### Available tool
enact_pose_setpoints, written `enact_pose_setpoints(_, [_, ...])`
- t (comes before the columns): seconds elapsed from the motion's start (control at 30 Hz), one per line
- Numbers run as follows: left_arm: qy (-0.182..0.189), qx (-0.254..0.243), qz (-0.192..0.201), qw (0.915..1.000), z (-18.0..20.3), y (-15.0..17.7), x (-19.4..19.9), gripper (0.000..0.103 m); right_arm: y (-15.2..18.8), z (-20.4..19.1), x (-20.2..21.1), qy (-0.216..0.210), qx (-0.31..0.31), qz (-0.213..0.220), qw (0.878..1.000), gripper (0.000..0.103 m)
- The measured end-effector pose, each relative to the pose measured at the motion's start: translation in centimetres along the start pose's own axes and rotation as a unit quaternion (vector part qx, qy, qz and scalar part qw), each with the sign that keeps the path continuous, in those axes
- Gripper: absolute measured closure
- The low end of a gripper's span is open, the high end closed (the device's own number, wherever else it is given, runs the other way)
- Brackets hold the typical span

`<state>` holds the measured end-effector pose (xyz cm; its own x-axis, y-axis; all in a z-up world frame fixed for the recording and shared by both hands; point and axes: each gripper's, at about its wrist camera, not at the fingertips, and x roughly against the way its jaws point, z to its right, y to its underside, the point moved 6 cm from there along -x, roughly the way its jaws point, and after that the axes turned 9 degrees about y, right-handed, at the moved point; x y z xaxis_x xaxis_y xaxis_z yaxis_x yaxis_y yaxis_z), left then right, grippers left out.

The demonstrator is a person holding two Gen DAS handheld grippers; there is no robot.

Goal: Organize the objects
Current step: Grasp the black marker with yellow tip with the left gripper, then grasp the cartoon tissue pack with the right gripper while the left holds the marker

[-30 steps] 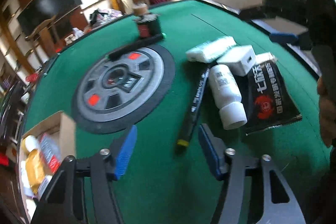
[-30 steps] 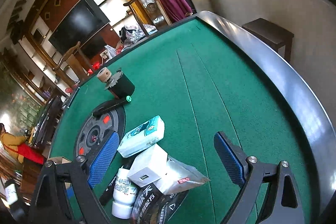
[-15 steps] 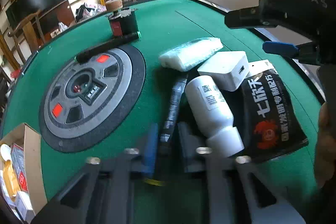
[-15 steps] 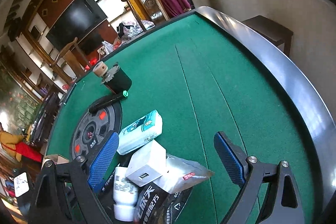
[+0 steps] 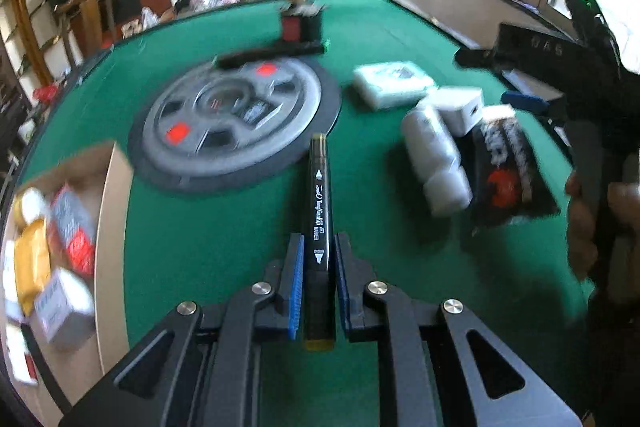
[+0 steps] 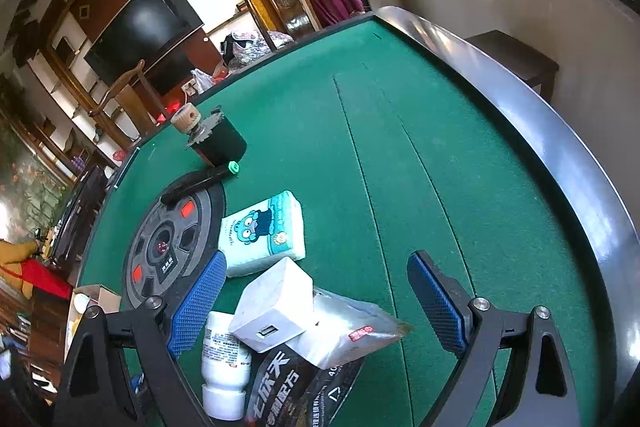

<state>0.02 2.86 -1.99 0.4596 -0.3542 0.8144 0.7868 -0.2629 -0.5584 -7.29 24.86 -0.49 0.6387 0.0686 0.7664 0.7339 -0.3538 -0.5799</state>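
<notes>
Left claw (image 5: 317, 269) went from wide open to clamped on the black marker (image 5: 319, 211). Marker left its spot beside the white bottle (image 5: 436, 157), now sticks straight out from the blue pads, above the green worktop (image 5: 224, 239), frame centre.

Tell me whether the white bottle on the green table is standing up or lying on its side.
Lying on its side. The white bottle rests lengthwise on the green table, cap toward the camera, beside the black packet.

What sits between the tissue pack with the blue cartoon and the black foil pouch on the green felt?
In the right wrist view, a white square charger block lies between the tissue pack and the black foil pouch, propped on a white plastic bottle and a clear packet.
</notes>
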Motion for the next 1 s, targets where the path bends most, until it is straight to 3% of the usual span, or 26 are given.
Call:
enact_pose_setpoints(0.13, [-0.004,0.025,-0.008,0.9996,-1.1,0.4,-0.8,0.089,0.0,0.1,-0.1,0.001,-0.002,-0.001,1.0,0.008])
enact_pose_setpoints(0.27, [-0.029,-0.008,-0.009,0.9995,-0.1,-0.4,-1.7,0.08,0.1,-0.1,-0.2,0.003,0.005,0.001,1.0,0.008])
enact_pose_setpoints(0.37, [-0.035,-0.013,-0.002,0.9993,0.0,-0.7,-1.9,0.08,0.2,-0.2,-0.3,0.005,0.008,-0.001,1.0,0.008])
enact_pose_setpoints(0.4, [-0.029,-0.005,0.0,0.9996,-0.2,-0.7,-1.9,0.081,0.3,-0.2,-0.4,0.006,0.008,-0.002,1.0,0.008])
enact_pose_setpoints(0.43, [-0.021,0.001,0.0,0.9998,-0.3,-0.7,-1.9,0.089,0.3,-0.1,-0.5,0.005,0.007,-0.004,1.0,0.008])
enact_pose_setpoints(0.53, [0.006,0.014,0.001,0.9999,-0.6,-0.1,-1.0,0.089,0.3,0.0,-0.4,-0.006,0.001,-0.007,1.0,0.008])
enact_pose_setpoints(0.67, [0.032,0.029,0.027,0.9987,-1.1,0.5,2.2,0.089,-0.3,-0.1,0.8,-0.016,0.004,0.009,1.0,0.008])
enact_pose_setpoints(0.77, [0.05,0.036,0.053,0.9967,-1.8,0.9,5.3,0.089,-1.1,-1.4,1.1,-0.02,0.021,-0.007,1.0,0.008])
enact_pose_setpoints(0.9, [0.079,0.047,0.083,0.9923,-3.2,1.9,8.5,0.089,-2.5,-5.0,-1.0,0.032,0.104,-0.054,0.993,0.008])
enact_pose_setpoints(1.0, [0.082,0.057,0.097,0.9903,-4.7,2.9,10.2,0.089,-3.4,-6.9,-3.1,0.073,0.145,-0.074,0.984,0.008])
